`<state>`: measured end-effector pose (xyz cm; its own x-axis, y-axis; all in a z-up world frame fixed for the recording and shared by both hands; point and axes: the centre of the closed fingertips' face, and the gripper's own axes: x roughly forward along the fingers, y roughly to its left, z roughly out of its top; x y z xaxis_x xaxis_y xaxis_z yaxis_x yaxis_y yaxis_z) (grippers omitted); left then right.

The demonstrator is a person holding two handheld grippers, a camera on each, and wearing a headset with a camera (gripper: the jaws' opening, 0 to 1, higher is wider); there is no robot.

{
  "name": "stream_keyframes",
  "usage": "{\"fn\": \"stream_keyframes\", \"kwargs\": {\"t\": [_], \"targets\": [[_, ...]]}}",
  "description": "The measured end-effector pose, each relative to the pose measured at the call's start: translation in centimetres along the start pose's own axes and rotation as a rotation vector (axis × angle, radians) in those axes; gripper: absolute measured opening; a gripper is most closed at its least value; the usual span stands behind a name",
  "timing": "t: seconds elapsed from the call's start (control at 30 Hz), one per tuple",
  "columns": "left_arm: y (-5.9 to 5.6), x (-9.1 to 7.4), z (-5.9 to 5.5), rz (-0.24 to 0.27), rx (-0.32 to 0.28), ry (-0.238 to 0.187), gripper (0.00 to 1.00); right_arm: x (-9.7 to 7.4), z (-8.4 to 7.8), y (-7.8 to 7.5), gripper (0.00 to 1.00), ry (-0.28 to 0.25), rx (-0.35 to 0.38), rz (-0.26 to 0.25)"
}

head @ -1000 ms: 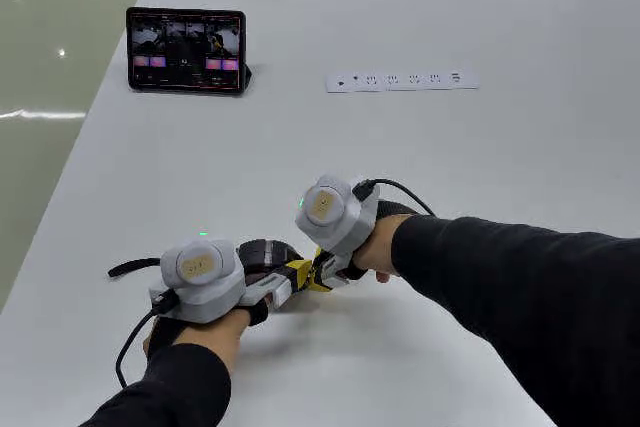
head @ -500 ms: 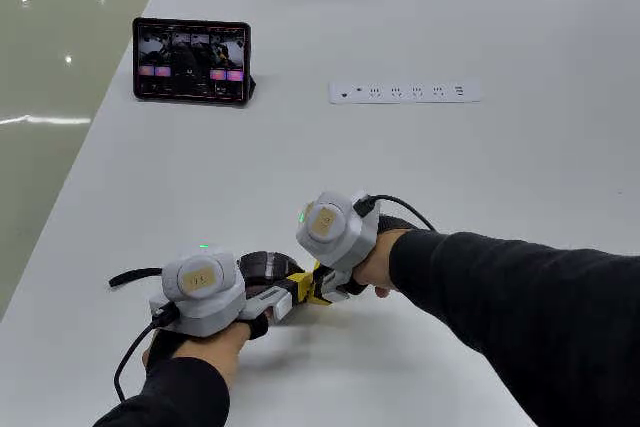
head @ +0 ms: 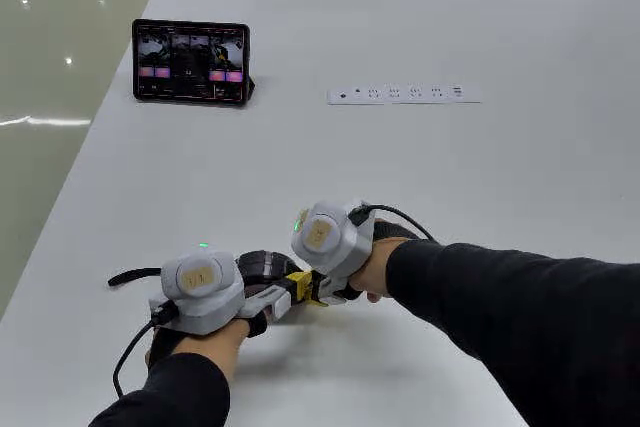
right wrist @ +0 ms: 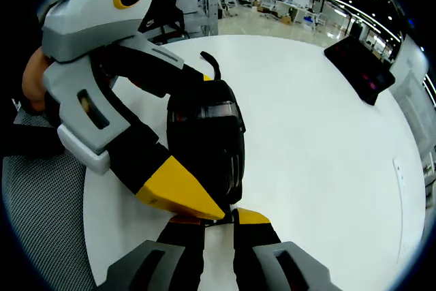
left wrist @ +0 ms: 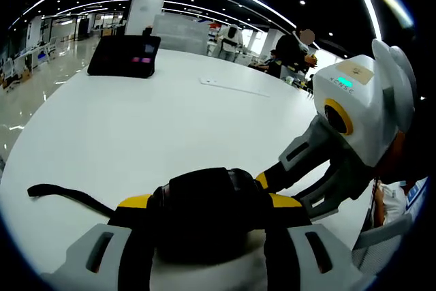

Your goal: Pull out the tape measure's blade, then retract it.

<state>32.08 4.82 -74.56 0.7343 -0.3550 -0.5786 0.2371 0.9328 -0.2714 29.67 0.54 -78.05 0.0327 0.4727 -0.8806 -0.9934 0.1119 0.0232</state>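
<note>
White workbench (head: pixel 480 177) takes most of the head view. Black sleeves (head: pixel 500 317) come in from 5 and 7 o'clock, one arm behind each gripper. A black tablet (head: pixel 190 60), propped up with its screen lit, sits at 11 o'clock on the bench. A flat white power strip (head: pixel 403 95) lies at 1 o'clock, well apart from the tablet and from the work. Both tools are grey-white two-jaw units with black, yellow-tipped jaws, close together at 6–7 o'clock near the bench's near edge. The left gripper (left wrist: pixel 210 202) lies low at 7 o'clock, jaws aimed toward 3. The right gripper (right wrist: pixel 218 219) sits just beside it at 6 o'clock, tilted, jaws aimed down toward 7. The round black tape measure case (head: pixel 262 265) rests on the bench between the two. In the left gripper view we see it clamped between that gripper's jaws, one yellow tip on each flank. In the right gripper view our own jaws are pinched almost together right at the case's near end, next to the left gripper's yellow tip. Whatever sits in that slit is too small for us to make out. The case's thin black wrist strap (head: pixel 135 274) trails flat on the bench toward 9 o'clock.
</note>
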Motion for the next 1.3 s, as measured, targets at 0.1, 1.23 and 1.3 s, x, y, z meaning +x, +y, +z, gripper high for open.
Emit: {"fn": "stream_keyframes", "kwargs": {"t": [0.1,1.23,1.3], "targets": [[0.0,0.1,0.1,0.002,0.013,0.007,0.62,0.0,0.0,-0.2,0.14,0.003,-0.009,-0.010],[-1.2,-2.1,1.1,-0.130,0.174,0.027,0.80,-4.7,-1.2,-0.1,0.20,-0.118,0.071,-0.066],[-1.3,-2.3,1.2,-0.144,0.168,0.027,0.81,-5.1,-1.3,-0.1,0.20,-0.130,0.070,-0.073]]}}
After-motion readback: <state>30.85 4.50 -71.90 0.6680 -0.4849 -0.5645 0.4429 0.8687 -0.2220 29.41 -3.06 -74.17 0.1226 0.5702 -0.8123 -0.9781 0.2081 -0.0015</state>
